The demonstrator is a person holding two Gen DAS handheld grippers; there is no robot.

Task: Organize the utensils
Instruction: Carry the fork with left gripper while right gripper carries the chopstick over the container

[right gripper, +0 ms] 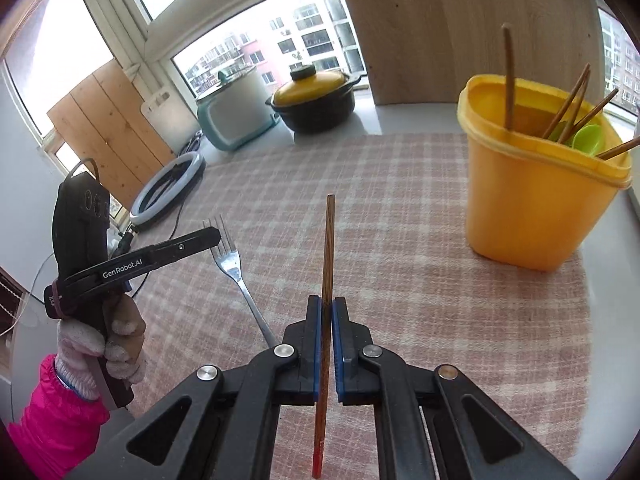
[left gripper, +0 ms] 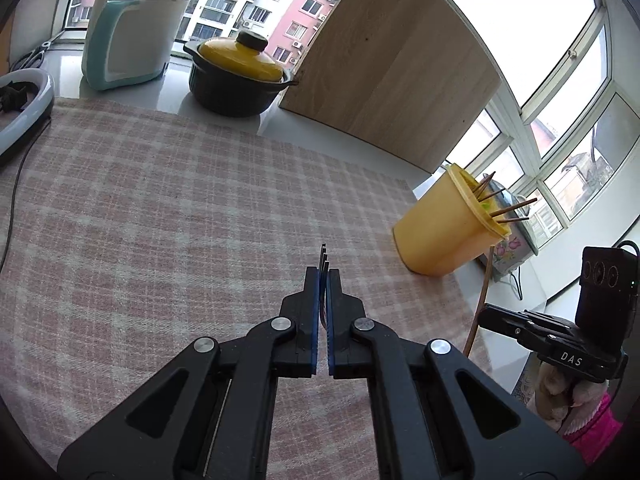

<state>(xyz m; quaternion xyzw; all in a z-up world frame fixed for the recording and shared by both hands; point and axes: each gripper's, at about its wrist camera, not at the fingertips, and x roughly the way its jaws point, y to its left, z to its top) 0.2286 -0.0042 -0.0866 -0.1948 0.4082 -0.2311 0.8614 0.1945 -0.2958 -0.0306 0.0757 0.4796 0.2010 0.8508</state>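
My left gripper (left gripper: 323, 276) is shut on a metal fork (left gripper: 324, 255), whose tines poke out edge-on past the fingertips. The right wrist view shows that fork (right gripper: 236, 272) from the side, held above the checked cloth by the left gripper (right gripper: 214, 236) in a gloved hand. My right gripper (right gripper: 329, 304) is shut on a brown chopstick (right gripper: 329, 248) that points forward, its red end trailing back. A yellow utensil holder (right gripper: 532, 200) stands to the right with several chopsticks (right gripper: 509, 76) and a green spoon (right gripper: 588, 140) inside. In the left wrist view the holder (left gripper: 444, 228) sits right of the fork.
A pink checked cloth (left gripper: 180, 208) covers the counter. At the back stand a black pot with a yellow lid (left gripper: 236, 76), a white and teal cooker (left gripper: 128, 36) and a wooden board (left gripper: 392, 64). A ring light (right gripper: 168, 188) with a cable lies at the left.
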